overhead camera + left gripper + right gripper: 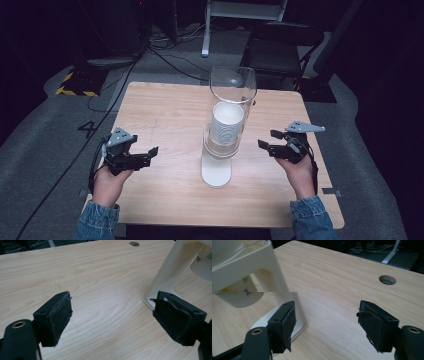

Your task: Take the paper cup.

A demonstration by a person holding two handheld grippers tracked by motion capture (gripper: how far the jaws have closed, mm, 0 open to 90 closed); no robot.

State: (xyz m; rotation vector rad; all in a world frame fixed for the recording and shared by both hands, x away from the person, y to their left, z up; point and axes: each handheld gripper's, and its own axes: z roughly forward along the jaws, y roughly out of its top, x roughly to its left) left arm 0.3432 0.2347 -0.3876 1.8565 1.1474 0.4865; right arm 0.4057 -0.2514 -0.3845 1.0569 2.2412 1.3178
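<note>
A cup dispenser, a clear tube of stacked white cups on a white stand, rises at the middle of a wooden counter. The left gripper and right gripper hover on either side of it, fingers spread wide and empty.

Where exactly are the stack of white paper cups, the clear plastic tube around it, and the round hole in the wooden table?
Stack of white paper cups [227, 127], high view, side of the stack.
Clear plastic tube [233, 85], high view, upper wall.
Round hole in the wooden table [387, 280], right gripper view, its opening.
</note>
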